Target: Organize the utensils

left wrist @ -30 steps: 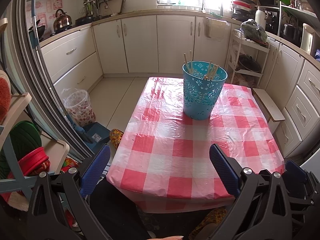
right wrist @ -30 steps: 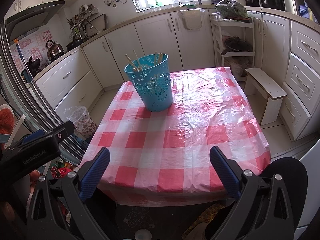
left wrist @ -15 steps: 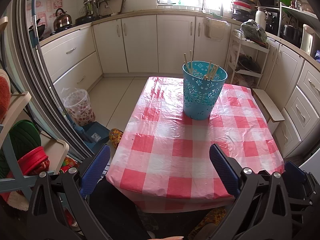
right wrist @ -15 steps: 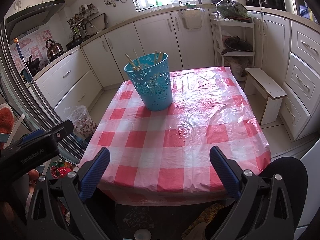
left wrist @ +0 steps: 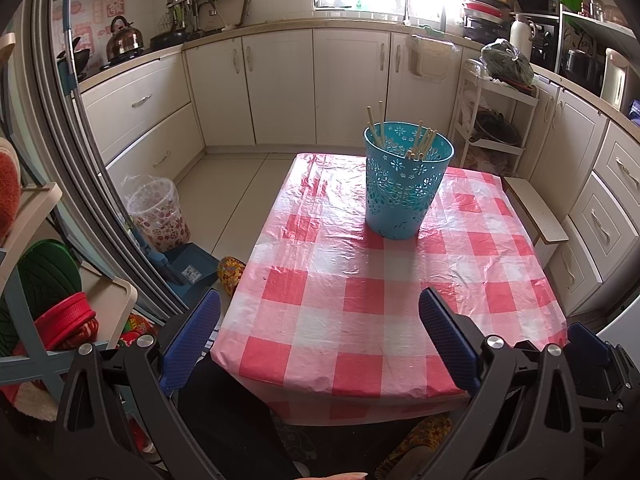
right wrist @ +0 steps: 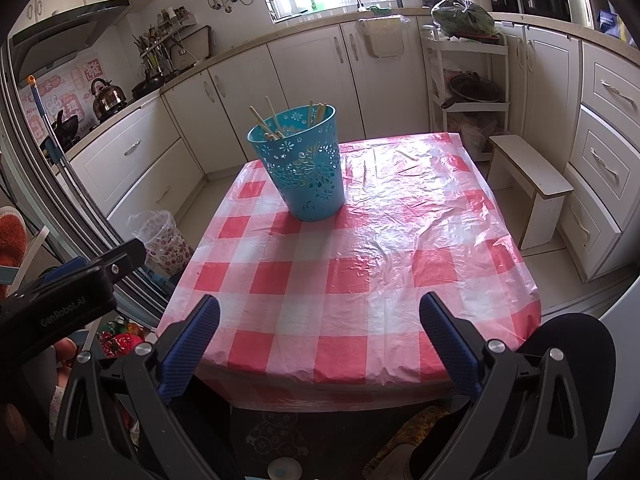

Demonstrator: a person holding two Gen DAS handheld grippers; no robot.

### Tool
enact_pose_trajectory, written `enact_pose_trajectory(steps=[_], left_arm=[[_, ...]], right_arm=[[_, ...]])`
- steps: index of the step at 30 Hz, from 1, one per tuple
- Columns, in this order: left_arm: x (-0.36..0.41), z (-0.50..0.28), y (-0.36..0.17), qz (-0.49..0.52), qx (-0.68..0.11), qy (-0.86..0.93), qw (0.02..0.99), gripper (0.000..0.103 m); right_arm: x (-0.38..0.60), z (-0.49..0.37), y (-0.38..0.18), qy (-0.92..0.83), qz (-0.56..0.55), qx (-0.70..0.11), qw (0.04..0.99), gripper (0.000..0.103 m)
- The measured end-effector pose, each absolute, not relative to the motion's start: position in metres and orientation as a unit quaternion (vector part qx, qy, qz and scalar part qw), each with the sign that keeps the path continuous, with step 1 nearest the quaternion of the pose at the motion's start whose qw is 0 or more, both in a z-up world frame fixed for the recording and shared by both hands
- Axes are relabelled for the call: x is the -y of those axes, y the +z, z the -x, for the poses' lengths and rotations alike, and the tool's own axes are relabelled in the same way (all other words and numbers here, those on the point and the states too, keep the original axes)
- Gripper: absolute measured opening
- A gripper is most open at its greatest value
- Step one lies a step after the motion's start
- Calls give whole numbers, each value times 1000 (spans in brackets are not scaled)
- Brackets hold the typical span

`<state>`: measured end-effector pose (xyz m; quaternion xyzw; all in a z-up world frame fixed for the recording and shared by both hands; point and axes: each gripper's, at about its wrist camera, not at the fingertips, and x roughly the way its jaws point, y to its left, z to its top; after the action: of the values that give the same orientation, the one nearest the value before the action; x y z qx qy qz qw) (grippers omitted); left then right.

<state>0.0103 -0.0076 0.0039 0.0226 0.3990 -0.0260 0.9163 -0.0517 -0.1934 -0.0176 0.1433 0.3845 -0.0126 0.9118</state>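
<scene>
Left wrist view: the left gripper was held wide open and empty, as was the right gripper. Chopsticks were stood inside the blue basket on the checkered table.

- The left black plastic gripper has two blue fingers with a bumpy grip and round silver screws on its arms.
- The right black plastic gripper looks the same.
- White letters on the left one read "GenRobot.AI".
- The person wears dark trousers.
</scene>
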Motion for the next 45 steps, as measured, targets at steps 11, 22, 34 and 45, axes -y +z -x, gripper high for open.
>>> enact_pose_trajectory(steps=[11, 22, 34, 45], left_arm=[[8, -10, 4, -22, -399, -26, 916, 95], [8, -10, 3, -22, -400, -26, 916, 95], [10, -11, 2, -20, -405, -26, 914, 95], [1, -13, 1, 4, -401, -34, 916, 95]], right_arm=[[193, 52, -18, -13, -143, -385, 912, 96], [193, 52, -17, -13, -144, -385, 911, 96], [194, 55, -22, -12, -144, -387, 911, 96], [194, 55, -22, -12, -144, -387, 911, 96]])
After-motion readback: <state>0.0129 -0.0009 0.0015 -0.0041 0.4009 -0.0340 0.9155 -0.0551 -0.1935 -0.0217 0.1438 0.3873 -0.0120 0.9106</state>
